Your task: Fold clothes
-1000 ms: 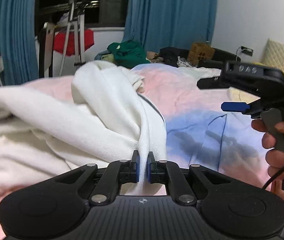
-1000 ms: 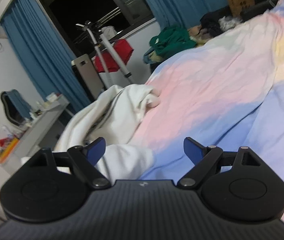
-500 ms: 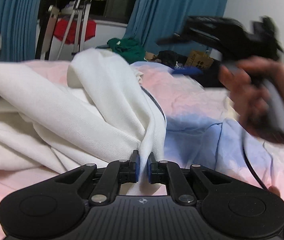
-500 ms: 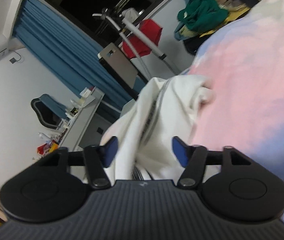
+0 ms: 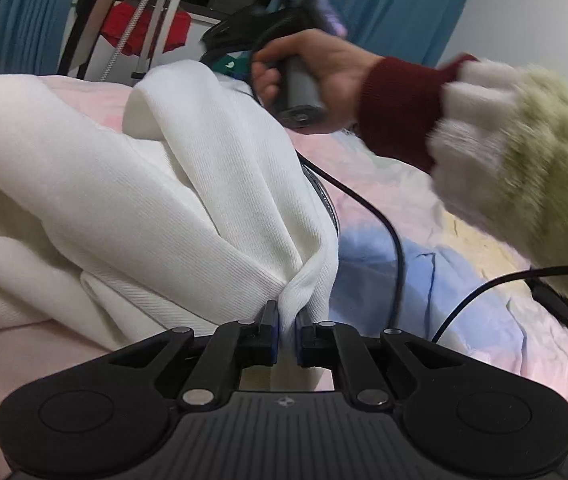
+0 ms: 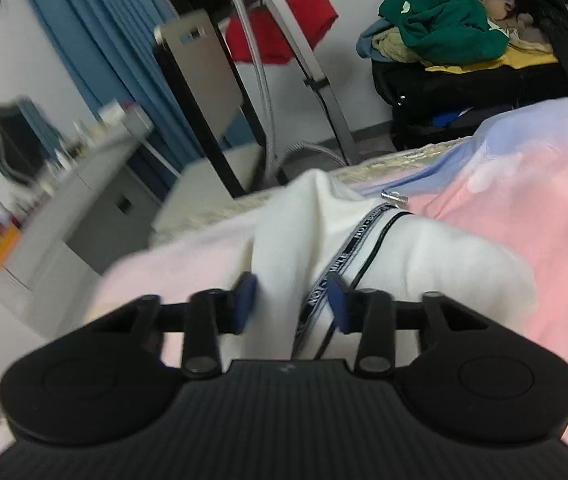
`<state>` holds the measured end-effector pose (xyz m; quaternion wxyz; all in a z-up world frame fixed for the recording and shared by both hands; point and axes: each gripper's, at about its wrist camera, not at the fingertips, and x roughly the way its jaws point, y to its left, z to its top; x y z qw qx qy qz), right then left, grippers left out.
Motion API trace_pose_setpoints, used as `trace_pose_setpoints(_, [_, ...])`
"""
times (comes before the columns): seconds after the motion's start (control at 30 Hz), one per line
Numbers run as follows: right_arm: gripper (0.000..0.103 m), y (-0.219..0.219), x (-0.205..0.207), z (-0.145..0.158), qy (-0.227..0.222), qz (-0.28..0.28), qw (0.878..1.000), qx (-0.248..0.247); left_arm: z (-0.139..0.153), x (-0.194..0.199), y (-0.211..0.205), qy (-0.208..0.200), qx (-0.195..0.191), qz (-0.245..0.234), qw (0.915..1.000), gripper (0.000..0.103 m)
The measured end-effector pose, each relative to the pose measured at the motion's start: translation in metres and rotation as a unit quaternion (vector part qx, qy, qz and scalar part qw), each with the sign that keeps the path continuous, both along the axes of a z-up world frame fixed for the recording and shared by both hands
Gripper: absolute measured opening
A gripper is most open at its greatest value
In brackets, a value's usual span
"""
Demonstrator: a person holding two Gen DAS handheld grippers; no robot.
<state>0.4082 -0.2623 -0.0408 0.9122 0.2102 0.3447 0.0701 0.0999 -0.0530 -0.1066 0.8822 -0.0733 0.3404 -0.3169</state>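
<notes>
1. While the white ribbed garment point(image 5: 187, 200) lies heaped across the pastel bedsheet point(image 5: 424, 280), the left gripper point(image 5: 287, 338) has its two fingers pinched together on a bunched fold of that cloth, and the fabric rises away from the pinch in taut creases.
2. Seen from the left wrist, the person's right hand point(image 5: 316, 68) is up beyond the heap, wrapped around the grey handle of the other tool, with a dark red cuff point(image 5: 400, 108) and a fluffy pale-green sleeve point(image 5: 524, 168) behind it.
3. A black cable point(image 5: 388, 232) trails from that handle down over the sheet, just beside the garment's edge.
4. From the right wrist view, the right gripper point(image 6: 290, 306) has its jaws spread apart with nothing clamped; its blue pads point(image 6: 243, 304) sit either side of a raised fold of the same white garment point(image 6: 424, 256).
5. A printed neck tape point(image 6: 340, 264) and a thin dark cord run along the fold between those fingers; whether the pads touch the cloth I cannot tell.
6. Past the bed's edge stand a clothes rack with a red item point(image 6: 284, 28), a pile with a green garment point(image 6: 444, 20), blue curtains point(image 6: 115, 40) and a cluttered desk point(image 6: 63, 184).
</notes>
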Motion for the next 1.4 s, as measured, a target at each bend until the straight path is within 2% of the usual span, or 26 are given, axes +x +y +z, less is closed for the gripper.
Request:
trace_pose_setpoints(0.07, [0.011, 0.002, 0.004, -0.007, 0.001, -0.002, 1.0, -0.016, -0.001, 0.005, 0.001, 0.0, -0.002, -0.005, 1.0, 0.009])
trace_pose_setpoints(0.13, [0.007, 0.0, 0.002, -0.007, -0.007, -0.005, 1.0, -0.024, -0.002, 0.008, 0.003, 0.005, -0.009, -0.007, 0.9999, 0.008])
trace_pose_setpoints(0.3, [0.006, -0.024, -0.033, 0.02, -0.056, -0.048, 0.997, -0.037, 0.0, 0.008, 0.003, -0.002, -0.002, -0.008, 1.0, 0.008])
trace_pose_setpoints(0.4, [0.006, -0.053, -0.073, 0.044, -0.097, -0.084, 0.991, -0.028, 0.003, 0.005, 0.004, -0.011, 0.0, -0.008, 0.9999, 0.008])
trace_pose_setpoints(0.57, [0.005, -0.109, -0.176, 0.062, -0.142, -0.174, 0.974, 0.001, 0.017, -0.002, 0.011, -0.021, -0.03, -0.005, 0.9993, 0.008])
trace_pose_setpoints(0.7, [0.005, -0.155, -0.265, 0.071, -0.171, -0.251, 0.952, 0.028, 0.029, -0.016, 0.01, -0.056, -0.025, -0.005, 0.9981, 0.008])
trace_pose_setpoints(0.83, [0.006, -0.209, -0.34, 0.024, -0.115, -0.337, 0.925, 0.131, 0.03, -0.028, 0.009, -0.072, -0.013, 0.002, 0.9973, 0.008])
trace_pose_setpoints(0.93, [0.006, -0.239, -0.385, -0.024, -0.046, -0.381, 0.896, 0.222, 0.031, -0.03, 0.003, -0.076, 0.001, 0.007, 0.9971, 0.008])
trace_pose_setpoints(1.07, [0.008, -0.249, -0.425, -0.077, 0.006, -0.408, 0.845, 0.345, 0.027, -0.026, -0.001, -0.062, 0.015, 0.019, 0.9978, 0.008])
trace_pose_setpoints(1.17, [0.009, -0.25, -0.434, -0.093, -0.009, -0.413, 0.81, 0.416, 0.03, -0.029, 0.001, -0.057, 0.019, 0.026, 0.9979, 0.008])
trace_pose_setpoints(1.23, [0.013, -0.249, -0.432, -0.097, -0.019, -0.417, 0.797, 0.436, 0.031, -0.035, 0.002, -0.057, 0.021, 0.029, 0.9977, 0.008])
trace_pose_setpoints(1.3, [0.025, -0.249, -0.429, -0.098, -0.008, -0.423, 0.8, 0.426, 0.03, -0.04, 0.003, -0.056, 0.025, 0.032, 0.9976, 0.008])
trace_pose_setpoints(1.4, [0.027, -0.253, -0.426, -0.096, 0.0, -0.437, 0.802, 0.406, 0.029, -0.042, 0.002, -0.051, 0.03, 0.035, 0.9977, 0.008])
